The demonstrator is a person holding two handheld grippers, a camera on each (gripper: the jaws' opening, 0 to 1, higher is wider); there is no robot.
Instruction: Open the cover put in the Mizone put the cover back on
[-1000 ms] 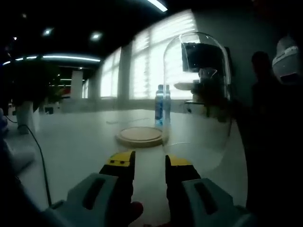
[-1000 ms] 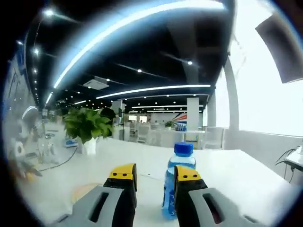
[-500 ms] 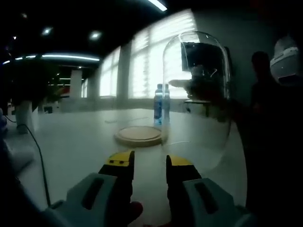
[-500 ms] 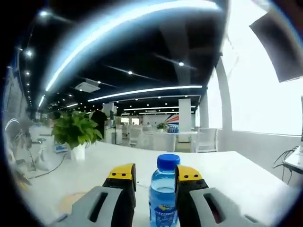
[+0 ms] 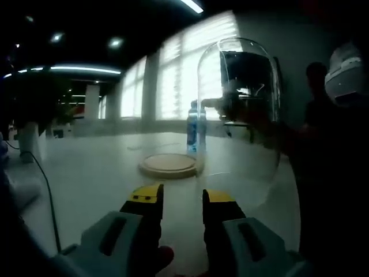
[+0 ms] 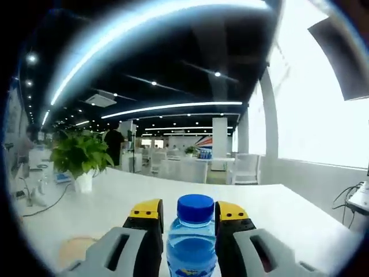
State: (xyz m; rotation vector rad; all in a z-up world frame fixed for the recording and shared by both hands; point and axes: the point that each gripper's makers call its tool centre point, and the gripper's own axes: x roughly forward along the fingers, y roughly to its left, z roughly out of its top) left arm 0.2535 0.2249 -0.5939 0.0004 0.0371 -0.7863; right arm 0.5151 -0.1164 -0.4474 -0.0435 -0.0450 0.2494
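Observation:
A blue-capped Mizone bottle stands between the jaws of my right gripper, which flank its shoulders closely; their gap is unchanged, so it reads as open. In the left gripper view the same bottle stands on the white table behind a round wooden base, with the right gripper reaching its top from the right. The clear glass dome cover stands upright just right of the base. My left gripper hangs low in front, open and holding nothing. The wooden base also lies at lower left.
A dark cable runs over the table at the left. A person's dark outline fills the right side. A potted plant and small items sit on the table's far left, with office desks behind.
My right gripper has moved in until the bottle stands between its jaws, where before it was ahead and to the right. The left gripper, dome and base have stayed put.

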